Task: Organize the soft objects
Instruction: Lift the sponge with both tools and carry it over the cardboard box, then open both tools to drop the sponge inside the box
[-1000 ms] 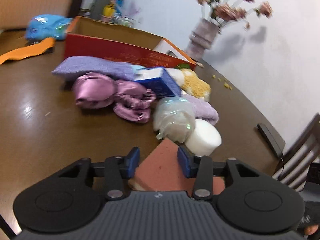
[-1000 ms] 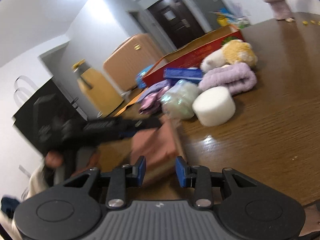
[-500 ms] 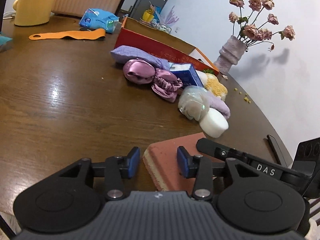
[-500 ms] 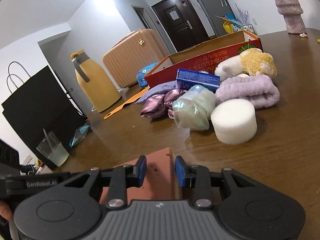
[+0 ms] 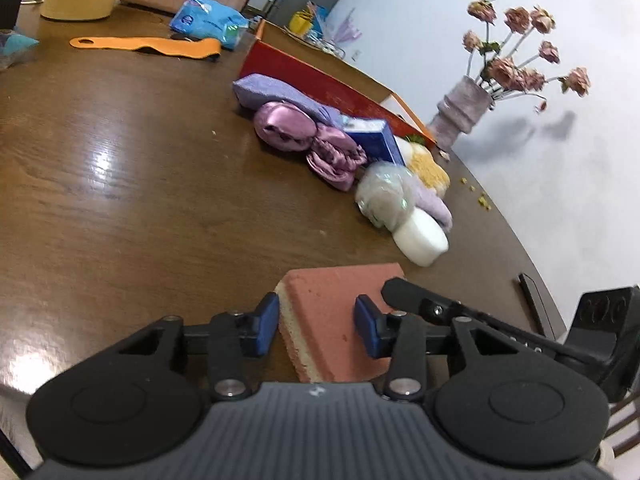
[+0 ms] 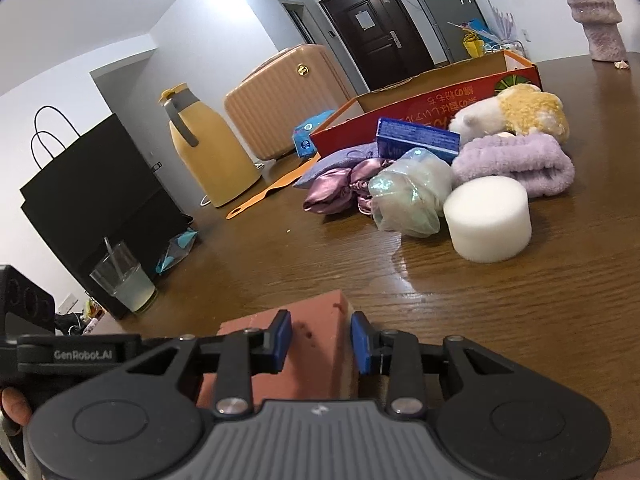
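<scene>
left gripper [image 5: 316,328] swung left — closing round sponge [image 5: 340,304] edge

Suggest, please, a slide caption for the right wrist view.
Right gripper straddles a pink sponge block on the wooden table, soft items piled beyond.

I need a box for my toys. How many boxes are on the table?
2. A big red box stands open behind the pile; a small blue box lies on the pile. Others may be hidden behind.
</scene>
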The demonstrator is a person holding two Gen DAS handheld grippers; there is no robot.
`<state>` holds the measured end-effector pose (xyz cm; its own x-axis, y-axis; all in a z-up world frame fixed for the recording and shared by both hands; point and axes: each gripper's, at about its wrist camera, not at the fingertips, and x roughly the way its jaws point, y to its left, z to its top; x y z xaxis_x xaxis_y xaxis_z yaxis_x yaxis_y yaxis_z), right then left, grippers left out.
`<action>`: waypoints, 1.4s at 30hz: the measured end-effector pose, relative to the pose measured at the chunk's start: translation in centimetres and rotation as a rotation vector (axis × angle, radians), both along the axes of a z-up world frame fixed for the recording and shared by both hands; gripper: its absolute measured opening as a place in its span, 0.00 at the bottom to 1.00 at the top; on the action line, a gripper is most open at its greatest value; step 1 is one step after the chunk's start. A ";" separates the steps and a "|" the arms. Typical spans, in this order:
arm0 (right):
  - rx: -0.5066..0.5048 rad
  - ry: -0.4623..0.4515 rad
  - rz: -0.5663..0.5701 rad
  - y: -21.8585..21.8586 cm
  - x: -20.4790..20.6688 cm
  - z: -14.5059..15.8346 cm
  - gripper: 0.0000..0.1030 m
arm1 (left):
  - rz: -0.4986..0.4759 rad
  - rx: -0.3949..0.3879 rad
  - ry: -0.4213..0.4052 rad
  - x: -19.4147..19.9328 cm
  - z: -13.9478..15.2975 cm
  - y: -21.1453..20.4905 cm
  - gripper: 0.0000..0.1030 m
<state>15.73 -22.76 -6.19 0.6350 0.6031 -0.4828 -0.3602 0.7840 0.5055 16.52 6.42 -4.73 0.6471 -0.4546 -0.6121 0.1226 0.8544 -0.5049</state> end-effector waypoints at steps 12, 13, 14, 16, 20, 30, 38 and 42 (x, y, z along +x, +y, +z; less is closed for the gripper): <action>0.001 -0.182 -0.057 -0.5 14.3 9.9 0.28 | -0.063 0.012 -0.274 17.8 9.3 -0.9 0.35; 0.003 -0.182 -0.068 -0.4 16.8 10.8 0.28 | -0.053 0.008 -0.263 20.7 10.0 -0.9 0.35; -0.004 -0.173 -0.074 -0.1 19.8 11.5 0.28 | -0.057 0.020 -0.250 23.3 10.4 -1.1 0.35; -0.027 -0.142 -0.081 0.6 25.5 12.1 0.28 | -0.027 0.038 -0.201 29.2 10.4 -1.1 0.35; -0.033 0.067 -0.092 2.3 38.0 10.0 0.28 | 0.005 0.133 -0.078 39.4 8.0 -2.1 0.34; -0.070 0.321 -0.107 5.0 51.5 2.9 0.31 | -0.017 0.406 -0.111 47.2 4.7 -4.5 0.42; -0.095 0.238 -0.104 3.2 49.9 4.5 0.42 | -0.033 0.470 -0.184 44.6 6.6 -4.8 0.63; -0.163 0.171 -0.120 0.7 46.9 7.3 0.53 | -0.018 0.494 -0.194 41.7 8.8 -4.4 0.74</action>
<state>62.66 -22.05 1.14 0.5985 0.4337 -0.6736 -0.1800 0.8921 0.4145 58.18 2.03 4.09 0.7647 -0.1542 -0.6257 0.1905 0.9816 -0.0091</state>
